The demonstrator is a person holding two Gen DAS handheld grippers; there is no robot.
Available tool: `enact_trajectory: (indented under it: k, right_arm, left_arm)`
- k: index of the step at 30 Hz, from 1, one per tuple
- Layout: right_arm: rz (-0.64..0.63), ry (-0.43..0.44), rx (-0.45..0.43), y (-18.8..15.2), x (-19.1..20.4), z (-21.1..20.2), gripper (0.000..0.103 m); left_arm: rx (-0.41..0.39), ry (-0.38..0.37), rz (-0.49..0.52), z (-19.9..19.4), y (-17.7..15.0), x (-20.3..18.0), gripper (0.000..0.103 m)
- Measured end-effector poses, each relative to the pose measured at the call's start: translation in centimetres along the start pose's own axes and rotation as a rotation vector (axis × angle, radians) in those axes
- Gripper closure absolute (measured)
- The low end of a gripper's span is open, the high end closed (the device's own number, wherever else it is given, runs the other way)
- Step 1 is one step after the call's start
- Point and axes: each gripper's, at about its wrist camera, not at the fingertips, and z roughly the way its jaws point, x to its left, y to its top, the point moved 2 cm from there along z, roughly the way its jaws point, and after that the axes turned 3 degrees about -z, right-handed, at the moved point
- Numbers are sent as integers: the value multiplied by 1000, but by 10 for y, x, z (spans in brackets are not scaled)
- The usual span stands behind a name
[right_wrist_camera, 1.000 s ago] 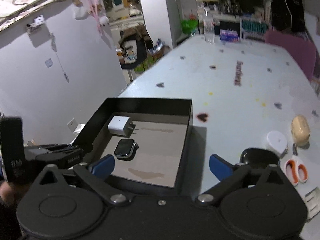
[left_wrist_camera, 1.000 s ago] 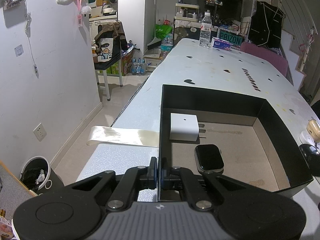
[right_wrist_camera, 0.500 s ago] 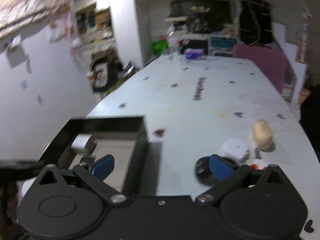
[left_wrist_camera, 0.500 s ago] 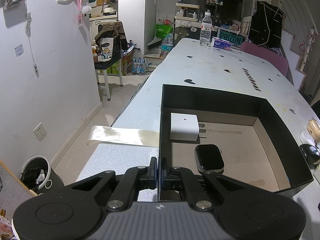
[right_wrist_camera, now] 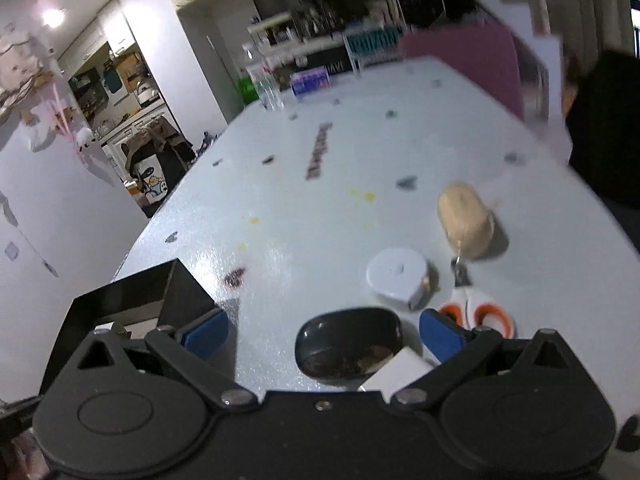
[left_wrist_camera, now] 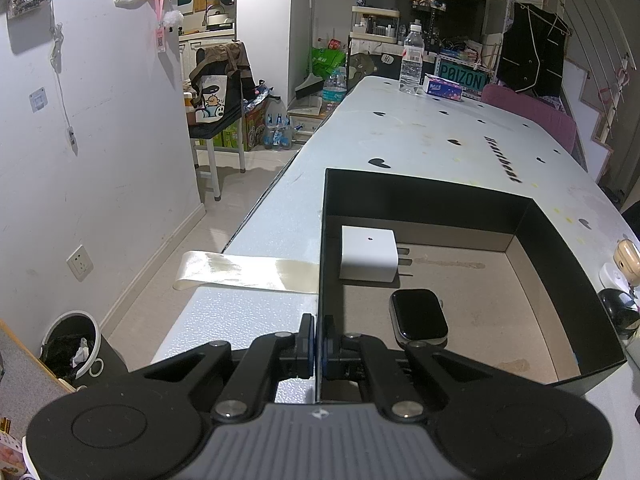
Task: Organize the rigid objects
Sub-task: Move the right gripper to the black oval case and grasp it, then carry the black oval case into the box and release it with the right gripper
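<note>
My left tool (left_wrist_camera: 316,344) is clamped on the black box (left_wrist_camera: 560,264) wall; charger (left_wrist_camera: 368,254) and watch (left_wrist_camera: 418,314) lie inside. My right tool (right_wrist_camera: 320,332) is spread apart over the black oval case (right_wrist_camera: 348,344) on the surface (right_wrist_camera: 320,208), near the scissors (right_wrist_camera: 480,312).

Two low forward wrist views, shared box (left_wrist_camera: 440,204) (right_wrist_camera: 120,296).

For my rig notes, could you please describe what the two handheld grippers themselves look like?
Both are black plastic with two round discs at the base, linkage arms and silver pivot bolts. The left gripper has a grey ribbed centre plate bearing a small emblem, and thin blue-edged pads. The right gripper has an all-black body and chunky blue pads on its jaws. No cables, hands or sleeves show clearly.
</note>
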Motion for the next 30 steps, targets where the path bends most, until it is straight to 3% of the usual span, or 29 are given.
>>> enact_trajectory:
  k: [6,12,20,27,30]
  right_arm:
    - [-59,6,79,2,-7,27,2]
    - [-130,6,166,-3,-5,49,16]
    - [-206,-19,153,-7,9,49,22]
    - [-212,-31,148,-6,12,47,22]
    - [-172,-5,99,-4,13,33,22]
  left_arm:
    - [0,0,-1,0,0,0,101]
    - [0,0,0,0,0,0,101]
    - [0,0,0,0,0,0,101]
    - [0,0,0,0,0,0,101]
    - [0,-1,-1,0,1,0,101]
